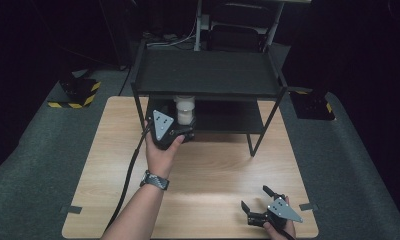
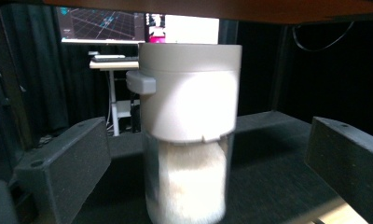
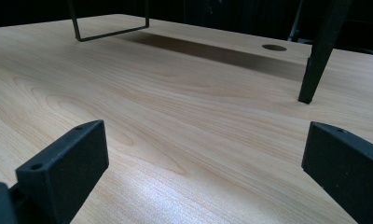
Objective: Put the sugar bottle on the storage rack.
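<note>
Right now the jar [image 2: 188, 135] w/ the off-white lid stands upright on the lower shelf [image 2: 273, 172] of the black rack [image 1: 208, 75], near its left end as the high view shows it; the clear bottom half holds a pale, grainy filling. It sits between the left gripper's [image 1: 180, 131] jaws, which stand wide apart, a clear gap each side, pads not touching the glass. Small grey tab sticks out of the lid on the side toward the left jaw.

Step in hand, as I read it: either jar just set on the shelf and let go, or gripper lined up to take it; can't tell which from this. Next move calls for care either way. If backing out, pull straight back along the jaws so neither clips the jar or the top shelf just above the lid. If grabbing, close on the lid band, not the tab.

Right gripper [image 1: 258, 202] is well apart, low over the wood surface [image 1: 213, 170] at the near right corner, jaws also apart, nothing between them.

Writing: no label or brand readable on the jar or lid. Screens [image 2: 138, 25] in the background show graphics, text too small to read.
</note>
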